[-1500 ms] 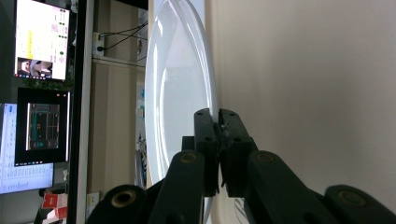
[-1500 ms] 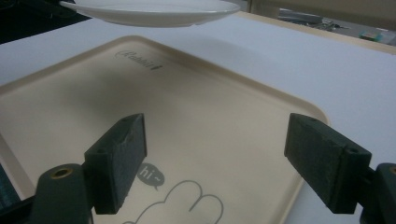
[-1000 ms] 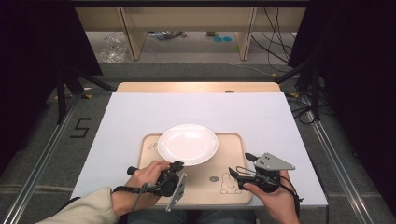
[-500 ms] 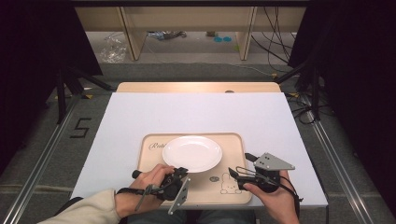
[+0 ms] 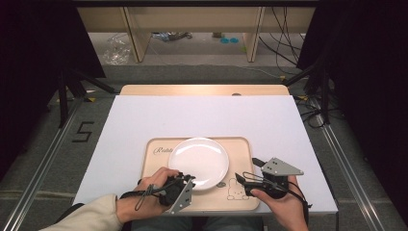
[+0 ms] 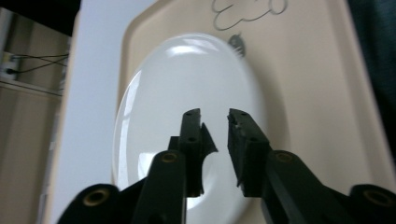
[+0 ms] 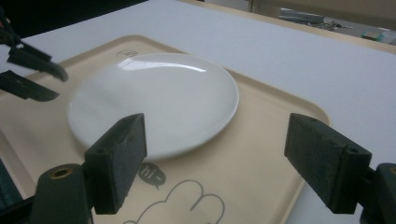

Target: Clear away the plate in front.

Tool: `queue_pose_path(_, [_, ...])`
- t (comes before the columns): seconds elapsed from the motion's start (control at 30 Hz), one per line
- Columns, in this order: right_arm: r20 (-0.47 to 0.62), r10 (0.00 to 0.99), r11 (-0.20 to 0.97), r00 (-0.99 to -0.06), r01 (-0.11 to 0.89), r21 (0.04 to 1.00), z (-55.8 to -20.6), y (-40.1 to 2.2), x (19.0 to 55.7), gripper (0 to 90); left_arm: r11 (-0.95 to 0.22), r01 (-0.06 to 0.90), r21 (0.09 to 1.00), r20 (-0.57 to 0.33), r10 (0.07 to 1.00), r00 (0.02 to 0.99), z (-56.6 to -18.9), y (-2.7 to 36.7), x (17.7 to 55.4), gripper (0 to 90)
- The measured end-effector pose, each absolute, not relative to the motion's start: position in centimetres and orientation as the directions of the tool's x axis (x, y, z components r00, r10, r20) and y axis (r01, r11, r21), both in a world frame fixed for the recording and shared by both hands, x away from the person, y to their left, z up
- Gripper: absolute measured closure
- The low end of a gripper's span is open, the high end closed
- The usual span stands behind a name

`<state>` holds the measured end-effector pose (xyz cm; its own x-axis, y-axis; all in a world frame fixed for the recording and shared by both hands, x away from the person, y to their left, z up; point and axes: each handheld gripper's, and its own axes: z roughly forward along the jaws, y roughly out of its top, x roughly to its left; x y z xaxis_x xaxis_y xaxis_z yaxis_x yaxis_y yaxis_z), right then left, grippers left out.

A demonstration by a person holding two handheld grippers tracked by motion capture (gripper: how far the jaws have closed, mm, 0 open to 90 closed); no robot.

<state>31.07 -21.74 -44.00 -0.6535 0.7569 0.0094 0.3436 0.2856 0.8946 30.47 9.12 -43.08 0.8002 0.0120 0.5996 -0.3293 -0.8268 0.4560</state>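
I'm watching the white plate sitting flat on the beige tray, and that tray is lying on the white sheet at the near edge of the tabletop, about midway between its left and right corners. The plate is resting in the tray's left and middle part, with the printed rabbit drawing showing on the bare tray just to its right. My left gripper is hovering at the plate's near rim; its fingers have just been opening and are now standing a narrow gap apart above the plate, gripping nothing, so the plate is lying free. In the left gripper view the plate's glossy face is spreading out right beneath the tips. My right gripper is waiting over the tray's near right part, just beside the plate and pointing towards it; its fingers are spread wide in the right gripper view, with nothing between them and the plate lying beyond.
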Motion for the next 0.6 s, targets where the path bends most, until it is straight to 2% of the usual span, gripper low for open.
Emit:
queue_pose_path(0.03, [0.009,0.757,0.284,-0.653,0.342,0.896,-44.0,-21.7,31.1,21.9,-0.816,-0.307,0.490,0.572,0.035,0.819,-43.0,9.2,30.6,70.3])
queue_pose_path(0.1, [0.009,0.757,0.286,-0.653,0.344,0.894,-44.0,-21.7,31.1,22.0,-0.819,-0.301,0.489,0.586,0.054,0.808,-42.7,9.5,31.0,64.2])
queue_pose_path(0.17, [0.017,0.757,0.282,-0.653,0.350,0.893,-44.0,-21.7,31.0,21.9,-0.797,-0.265,0.544,0.547,0.097,0.832,-42.7,9.9,31.3,61.3])
queue_pose_path(0.2, [0.013,0.757,0.283,-0.653,0.346,0.895,-44.0,-21.7,31.1,21.9,-0.784,-0.251,0.567,0.534,0.118,0.838,-42.7,10.1,31.5,57.8])
queue_pose_path(0.23, [0.010,0.759,0.279,-0.651,0.340,0.898,-44.0,-21.7,31.1,21.9,-0.772,-0.235,0.591,0.517,0.139,0.844,-42.7,10.3,31.6,50.6])
queue_pose_path(0.27, [0.010,0.759,0.279,-0.651,0.340,0.898,-44.0,-21.7,31.1,21.9,-0.761,-0.230,0.607,0.517,0.159,0.841,-42.6,10.5,31.8,50.6])
queue_pose_path(0.3, [0.012,0.758,0.283,-0.652,0.346,0.894,-44.0,-21.8,31.1,21.9,-0.750,-0.216,0.625,0.512,0.184,0.839,-42.6,10.8,31.9,45.9])
queue_pose_path(0.33, [0.012,0.758,0.283,-0.652,0.346,0.894,-44.0,-21.8,31.1,21.9,-0.739,-0.193,0.646,0.491,0.208,0.846,-42.5,11.0,32.1,45.9])
queue_pose_path(0.4, [0.011,0.757,0.285,-0.653,0.345,0.894,-44.0,-21.8,31.1,22.0,-0.714,-0.179,0.677,0.479,0.243,0.843,-42.4,11.5,32.4,40.3])
queue_pose_path(0.47, [0.010,0.757,0.284,-0.653,0.344,0.895,-44.0,-21.8,31.1,21.9,-0.704,-0.178,0.688,0.485,0.264,0.834,-42.4,11.9,32.6,34.0])
queue_pose_path(0.6, [0.017,0.758,0.280,-0.652,0.349,0.894,-44.0,-21.7,31.1,22.0,-0.704,-0.144,0.696,0.484,0.311,0.818,-42.6,12.7,32.9,30.4])
